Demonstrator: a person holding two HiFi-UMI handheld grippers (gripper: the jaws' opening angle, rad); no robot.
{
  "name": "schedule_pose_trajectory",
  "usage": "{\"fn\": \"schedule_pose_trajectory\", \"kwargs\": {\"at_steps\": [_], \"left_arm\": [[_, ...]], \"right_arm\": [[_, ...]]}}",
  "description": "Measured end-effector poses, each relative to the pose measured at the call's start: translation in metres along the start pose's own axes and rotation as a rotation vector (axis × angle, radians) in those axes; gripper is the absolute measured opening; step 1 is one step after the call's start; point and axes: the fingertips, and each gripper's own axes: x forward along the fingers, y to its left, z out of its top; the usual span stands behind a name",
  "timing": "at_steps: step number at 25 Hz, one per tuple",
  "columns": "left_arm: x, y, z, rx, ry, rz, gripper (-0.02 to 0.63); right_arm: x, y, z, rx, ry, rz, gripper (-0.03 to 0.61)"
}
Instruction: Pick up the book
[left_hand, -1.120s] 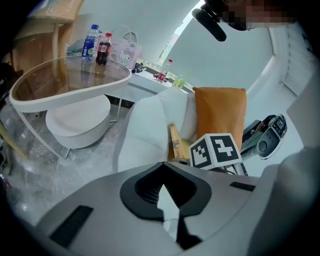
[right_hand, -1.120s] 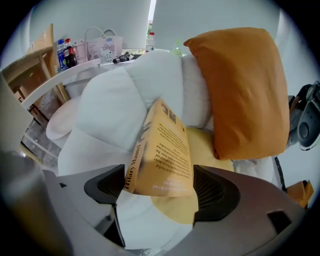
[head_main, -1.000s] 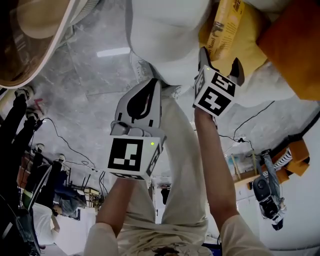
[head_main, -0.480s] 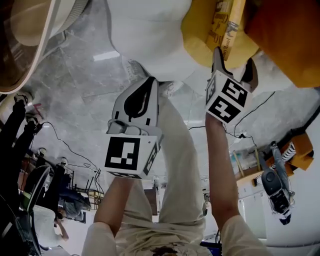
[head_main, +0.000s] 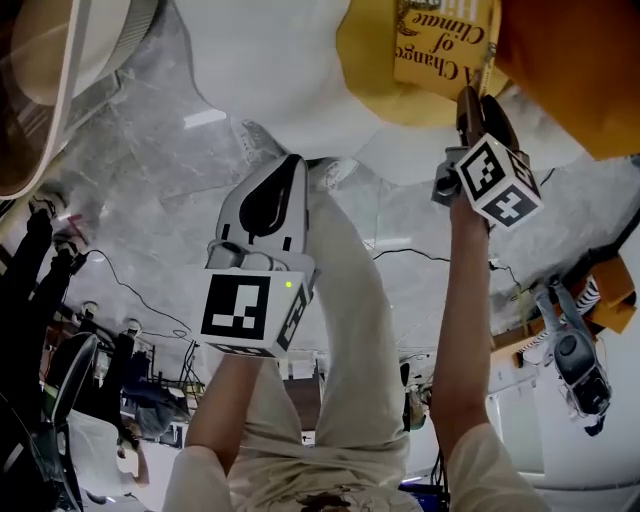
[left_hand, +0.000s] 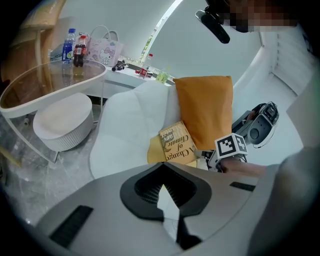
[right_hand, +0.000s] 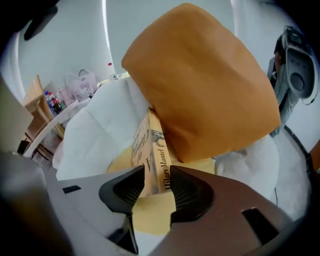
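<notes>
Grey marbled floor (head_main: 140, 180), glossy, with a bright bar of light reflected in it. Thin black cables (head_main: 128, 292) trail across it. Walls are white, and a curved light strip (left_hand: 165, 20) runs up one. A white armchair (left_hand: 130, 125) holds an orange cushion (left_hand: 205, 110) upright against its back and a yellow cushion (left_hand: 152, 156) on the seat. Near it stands a round white ribbed stool (left_hand: 62, 122), just beside a glass-topped bench (left_hand: 30, 95) with a white rim. Bottles (left_hand: 74, 47) stand on the bench, with a white bag (left_hand: 106, 49) by its far edge. Wooden chair (right_hand: 36, 87) beyond.

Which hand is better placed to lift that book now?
The right. The right gripper has just been closing its jaws, and they now stand on either side of the book, pressing its spine end. The left gripper is shut, holds nothing, and hangs well short of the book.
</notes>
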Motion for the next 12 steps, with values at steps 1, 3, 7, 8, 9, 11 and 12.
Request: {"fn": "schedule_pose_trajectory", "kwargs": {"at_steps": [1,3,7,8,9,11,12], "left_arm": [[0.001,-0.003,-0.001,0.003,0.002,-0.001,0.006],[0.004,-0.009,-0.006,0.006,0.013,-0.008,0.006],[0.010,-0.018,-0.008,0.025,0.020,-0.017,0.006],[0.011,-0.018,-0.007,0.030,0.017,-0.017,0.006],[0.012,-0.019,-0.006,0.035,0.015,-0.017,0.006],[0.017,-0.021,-0.004,0.042,0.012,-0.033,0.006],[0.021,-0.023,-0.002,0.041,0.013,-0.048,0.006]], "right_arm": [[0.000,-0.001,0.003,0.006,-0.004,0.024,0.172],[0.000,0.004,0.006,-0.034,-0.002,0.058,0.172],[-0.005,0.026,0.004,-0.170,-0.025,0.125,0.170],[-0.007,0.032,0.003,-0.211,-0.032,0.137,0.170],[-0.010,0.038,0.001,-0.256,-0.035,0.142,0.170],[-0.015,0.049,-0.005,-0.341,-0.038,0.136,0.170],[-0.018,0.055,-0.007,-0.371,-0.041,0.133,0.170]]}}
